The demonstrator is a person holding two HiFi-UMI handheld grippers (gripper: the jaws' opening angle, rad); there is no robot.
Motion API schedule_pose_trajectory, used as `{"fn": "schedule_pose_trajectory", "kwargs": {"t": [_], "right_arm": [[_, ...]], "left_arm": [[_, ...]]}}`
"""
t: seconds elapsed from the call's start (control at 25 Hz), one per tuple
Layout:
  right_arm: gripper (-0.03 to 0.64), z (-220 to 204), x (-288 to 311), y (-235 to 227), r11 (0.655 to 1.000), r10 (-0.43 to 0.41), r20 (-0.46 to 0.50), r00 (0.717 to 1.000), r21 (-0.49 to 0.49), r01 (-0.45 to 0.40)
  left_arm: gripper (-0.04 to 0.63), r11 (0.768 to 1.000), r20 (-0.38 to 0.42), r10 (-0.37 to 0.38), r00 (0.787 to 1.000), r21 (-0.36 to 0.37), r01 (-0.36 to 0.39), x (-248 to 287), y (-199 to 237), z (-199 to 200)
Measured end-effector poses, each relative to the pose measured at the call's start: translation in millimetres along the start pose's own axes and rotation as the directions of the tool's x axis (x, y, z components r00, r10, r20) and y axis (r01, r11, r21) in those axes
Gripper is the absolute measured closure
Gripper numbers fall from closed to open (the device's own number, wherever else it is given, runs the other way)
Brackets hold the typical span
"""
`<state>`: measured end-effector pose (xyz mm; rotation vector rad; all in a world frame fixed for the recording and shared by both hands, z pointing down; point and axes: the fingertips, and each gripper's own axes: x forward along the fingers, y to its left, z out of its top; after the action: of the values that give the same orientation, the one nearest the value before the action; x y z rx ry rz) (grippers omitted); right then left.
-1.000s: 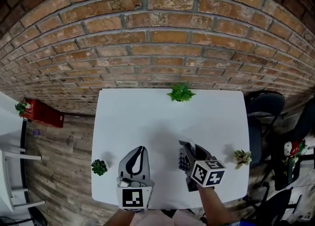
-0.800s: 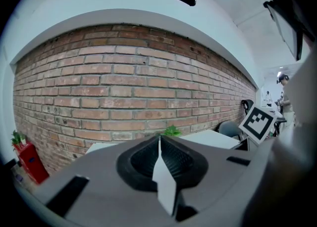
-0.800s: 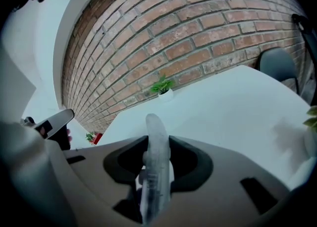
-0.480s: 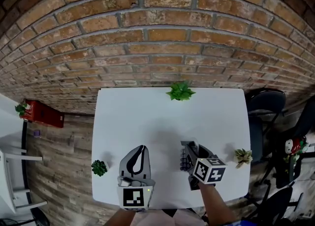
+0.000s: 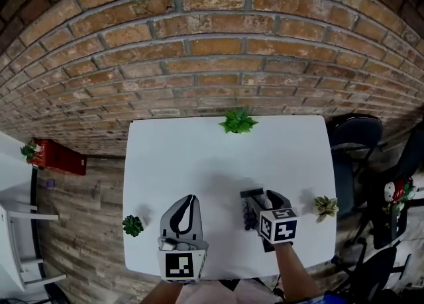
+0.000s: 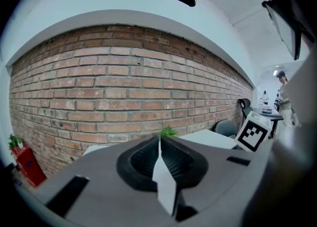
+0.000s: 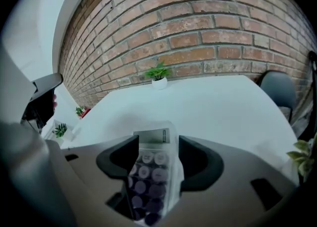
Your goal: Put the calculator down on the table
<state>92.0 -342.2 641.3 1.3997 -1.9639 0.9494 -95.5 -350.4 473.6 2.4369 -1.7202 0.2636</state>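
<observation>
At the left edge of the white square table (image 5: 199,157), a small dark-green potted succulent (image 5: 133,225) was seen. Just to its right, the left gripper (image 5: 191,198) was held with its jaws pressed together, with nothing between them. Further right, the right gripper (image 5: 256,198) was tilted down over the table's near part. Its jaws had just been opening and were spread wide. The grey calculator with dark round keys (image 7: 151,171) was left lying lengthwise between them, display end outward.

Right hand-held gripper (image 7: 152,144) just spread its jaws around calculator (image 7: 148,174); left hand-held gripper (image 6: 159,144) closed.
</observation>
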Motion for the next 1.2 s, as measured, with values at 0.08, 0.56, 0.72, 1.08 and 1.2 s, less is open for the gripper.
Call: {"fn": "schedule_pose_trajectory", "kwargs": {"t": [0.08, 0.56, 0.72, 1.08, 1.2], "right_arm": [[0.357, 1, -2, -5, 1.000, -0.017, 0.004, 1.000, -0.018, 0.017], [0.402, 65, -80, 29, 0.993, 0.100, 0.279, 0.955, -0.081, -0.080], [0.478, 92, -128, 47, 0.987, 0.123, 0.385, 0.915, -0.146, -0.071], [0.615, 127, -213, 77, 0.963, 0.168, 0.545, 0.822, -0.269, -0.018], [0.617, 133, -229, 79, 0.957, 0.181, 0.575, 0.798, -0.289, -0.008]], "left_arm": [[0.574, 1.000, -0.001, 0.000, 1.000, -0.001, 0.000, -1, -1, 1], [0.574, 1.000, 0.074, 0.008, 0.997, -0.007, -0.007, -22, -20, 42], [0.574, 1.000, 0.122, 0.005, 0.993, 0.004, -0.006, -35, -32, 73], [0.574, 0.999, 0.249, 0.016, 0.968, 0.037, -0.026, -69, -56, 141], [0.574, 0.998, 0.275, 0.018, 0.961, 0.049, -0.033, -75, -63, 153]]}}
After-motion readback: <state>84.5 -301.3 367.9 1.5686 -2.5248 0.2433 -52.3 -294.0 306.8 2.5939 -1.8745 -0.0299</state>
